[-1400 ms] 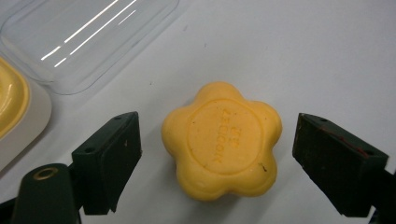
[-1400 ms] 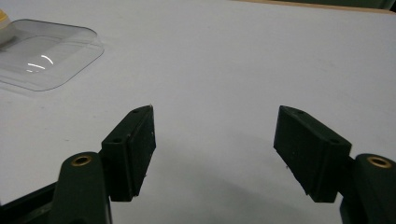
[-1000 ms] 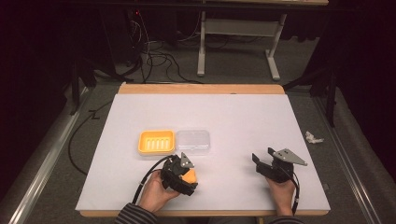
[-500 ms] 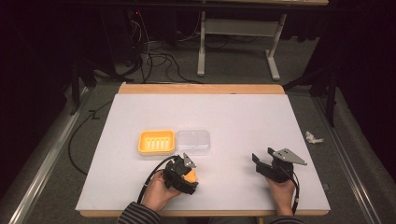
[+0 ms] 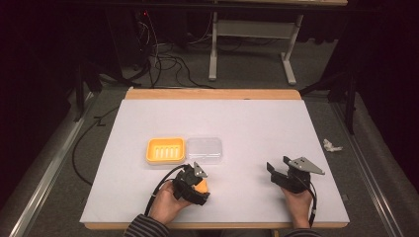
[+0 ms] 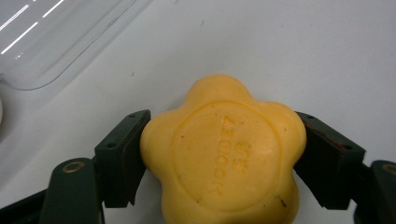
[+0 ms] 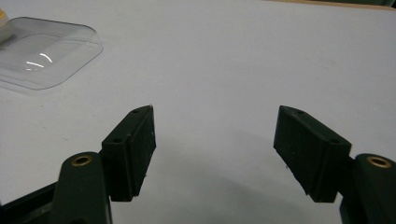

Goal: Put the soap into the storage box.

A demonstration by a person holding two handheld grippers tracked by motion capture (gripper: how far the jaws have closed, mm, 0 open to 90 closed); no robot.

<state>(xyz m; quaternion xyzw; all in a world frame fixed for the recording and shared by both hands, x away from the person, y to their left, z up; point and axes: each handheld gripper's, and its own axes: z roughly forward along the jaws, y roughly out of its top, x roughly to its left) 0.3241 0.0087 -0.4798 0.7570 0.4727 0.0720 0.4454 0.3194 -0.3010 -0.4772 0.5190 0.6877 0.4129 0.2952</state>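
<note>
One embossed stamp on soap (image 6: 223,158), lettering mirrored, unreadable.

My right tongs (image 7: 215,151) stand wide apart with nothing between the two black jaws, poised over the bare white bench (image 7: 261,60). At about ten o'clock a clear plastic lid (image 7: 44,51) lies flat on the bench, well apart from my jaws.

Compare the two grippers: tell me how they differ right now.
The left gripper has its jaws shut on a yellow flower-shaped soap; the right gripper stands open with nothing between its jaws. The left sits near the clear lid; the right sits farther off. Both have black jaws.
</note>
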